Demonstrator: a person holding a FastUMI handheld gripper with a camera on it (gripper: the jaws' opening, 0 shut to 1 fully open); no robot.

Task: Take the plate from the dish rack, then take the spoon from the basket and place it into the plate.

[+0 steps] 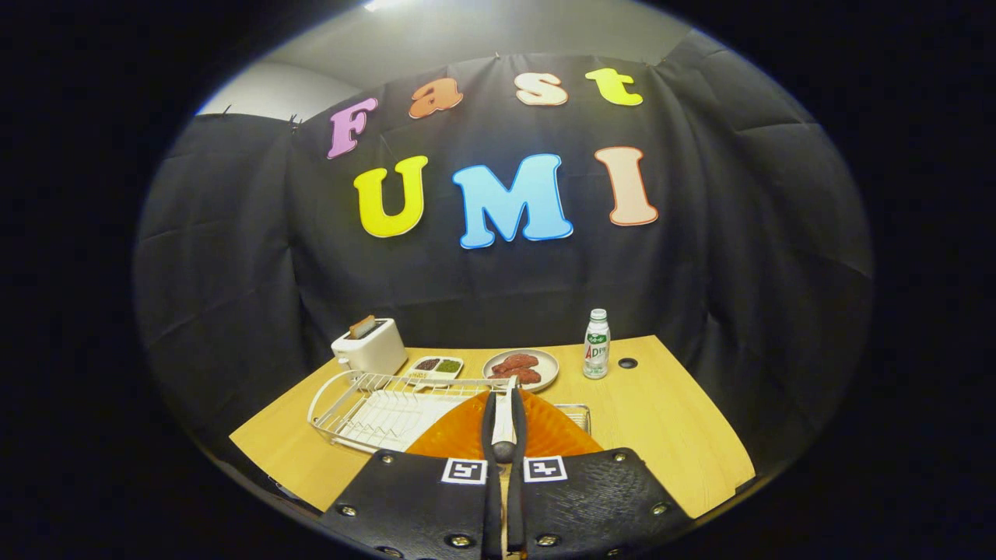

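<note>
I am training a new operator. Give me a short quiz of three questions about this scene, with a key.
1. True or false: the claw is shut on the spoon.
2. What stands nearest the bottle? A) toaster B) plate of reddish food C) two-part sauce dish
3. Fill in: the orange plate under the spoon lies beside the white wire ____.
Key: 1 true; 2 B; 3 dish rack.
</note>
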